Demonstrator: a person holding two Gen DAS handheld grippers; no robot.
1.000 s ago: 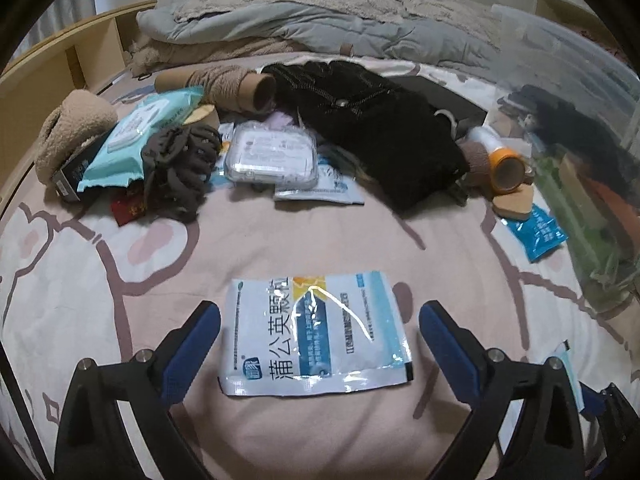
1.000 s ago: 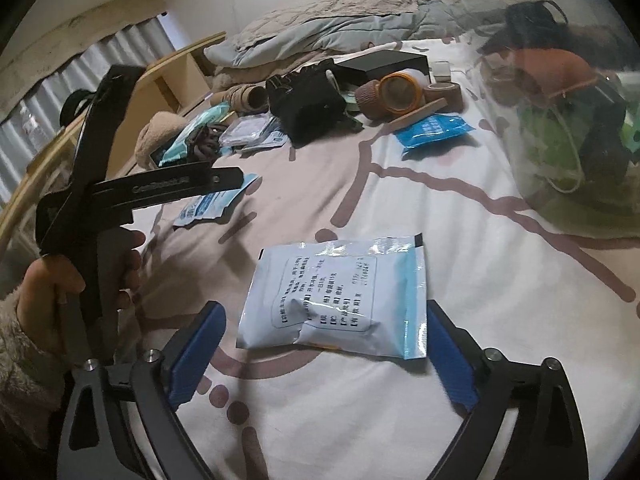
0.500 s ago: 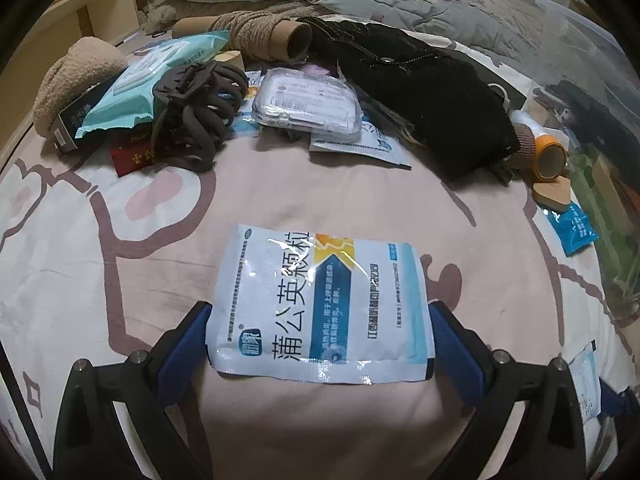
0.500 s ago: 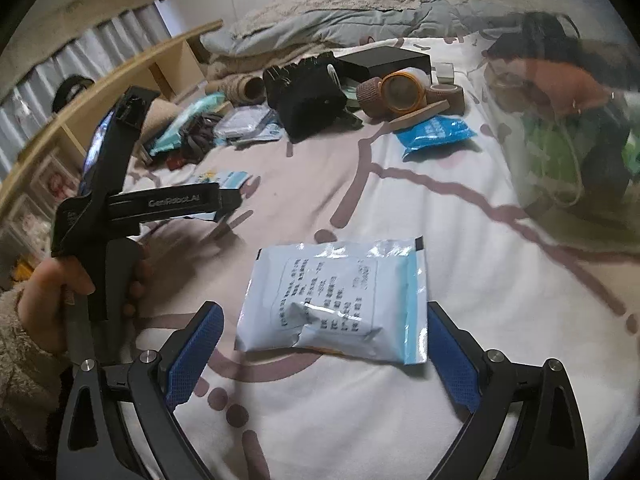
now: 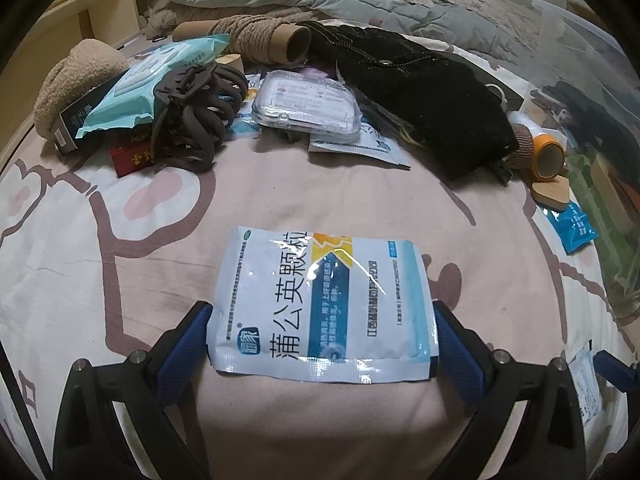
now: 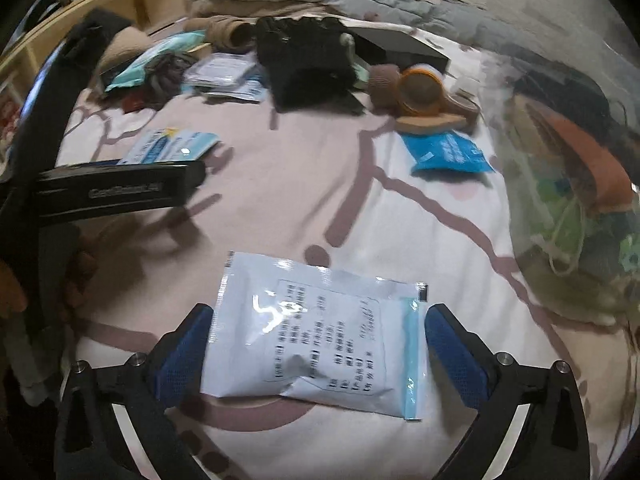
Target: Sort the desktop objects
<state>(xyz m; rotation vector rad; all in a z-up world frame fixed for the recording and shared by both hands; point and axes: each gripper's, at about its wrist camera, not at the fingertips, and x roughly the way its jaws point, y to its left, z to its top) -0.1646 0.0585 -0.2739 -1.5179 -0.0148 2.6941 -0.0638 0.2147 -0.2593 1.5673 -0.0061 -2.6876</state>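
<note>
Two medicine packets flat on the bed: printed packet (image 5: 324, 304) between the left gripper (image 5: 322, 340) jaws, released; white packet (image 6: 316, 336) between right gripper (image 6: 316, 354) jaws, opening.

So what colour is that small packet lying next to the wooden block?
Bright blue packet, beside the wooden block; clearest in the right wrist view.
</note>
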